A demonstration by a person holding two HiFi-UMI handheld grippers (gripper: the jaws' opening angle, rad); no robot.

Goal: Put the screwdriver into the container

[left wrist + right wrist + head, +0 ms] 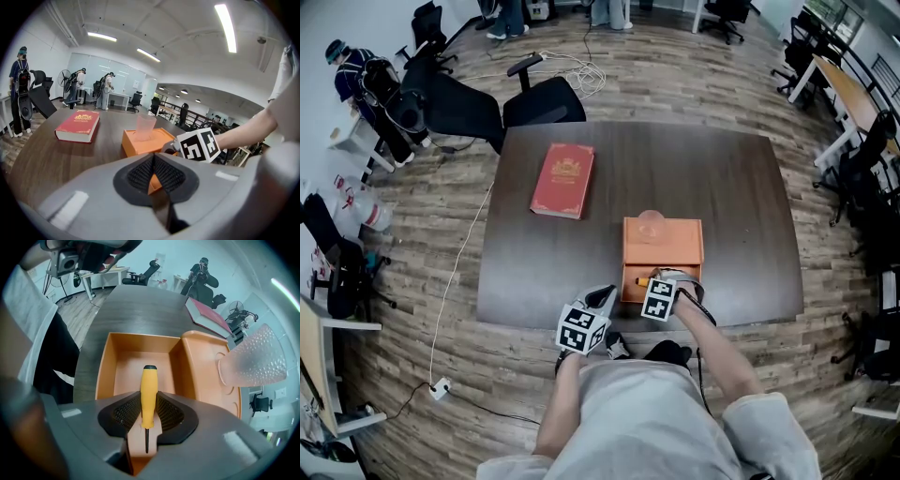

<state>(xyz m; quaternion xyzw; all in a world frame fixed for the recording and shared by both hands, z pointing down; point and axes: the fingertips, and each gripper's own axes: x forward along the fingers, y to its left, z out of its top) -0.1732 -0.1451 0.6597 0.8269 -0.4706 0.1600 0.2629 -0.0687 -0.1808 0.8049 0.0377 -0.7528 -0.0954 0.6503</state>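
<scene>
The screwdriver (148,394) has a yellow handle with a black cap and a thin dark shaft. My right gripper (149,412) is shut on its handle, cap pointing away from me. It hangs over the open compartment of the orange container (136,357), near the table's front edge (663,246). In the head view the right gripper (649,283) sits at the container's near side, with the screwdriver (641,280) just showing. A clear dimpled cup (253,362) stands on the container's lid part. My left gripper (600,300) is shut and holds nothing, just left of the container (140,140).
A red book (563,180) lies on the dark wooden table (722,178) at the back left. Black office chairs (478,108) stand behind the table. A white cable (455,272) runs over the floor on the left. People stand farther off in the room.
</scene>
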